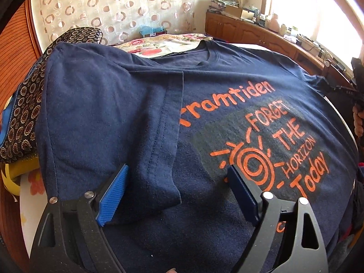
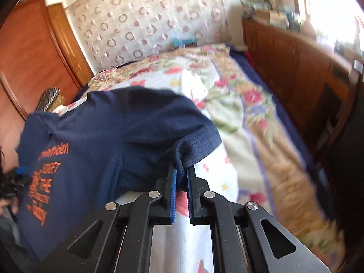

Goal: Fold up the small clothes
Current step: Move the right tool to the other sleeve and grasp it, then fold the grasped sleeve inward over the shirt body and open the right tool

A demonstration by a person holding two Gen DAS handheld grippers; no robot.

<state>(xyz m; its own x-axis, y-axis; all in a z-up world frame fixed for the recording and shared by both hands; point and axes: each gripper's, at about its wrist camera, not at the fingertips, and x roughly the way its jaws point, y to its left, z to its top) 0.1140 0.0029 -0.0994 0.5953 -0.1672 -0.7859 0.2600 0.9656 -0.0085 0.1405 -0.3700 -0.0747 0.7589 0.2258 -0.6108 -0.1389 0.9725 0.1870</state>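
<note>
The first letter of "framtiden" on the navy T-shirt (image 1: pixel 136 104) is covered by the folded-over sleeve (image 1: pixel 118 122). In the right wrist view the print is smeared by blur, and the items on the wooden cabinet (image 2: pixel 295 52) cannot be identified. A hand (image 1: pixel 359 122) is cut off by the left wrist view's right edge.

Floral bedspread (image 2: pixel 245 104); ring-patterned curtain (image 1: pixel 118 6); wooden cabinets (image 2: pixel 293 52) under bright window (image 1: pixel 302 6).

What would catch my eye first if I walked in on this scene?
Probably the navy T-shirt with bright orange lettering, spread over a flowered bedspread, its one sleeve already folded in across the chest. Next, the two black claws with blue pads: the left claw is wide open just above the shirt's lower part, while the right claw is shut on the other sleeve at the shirt's edge.
</note>
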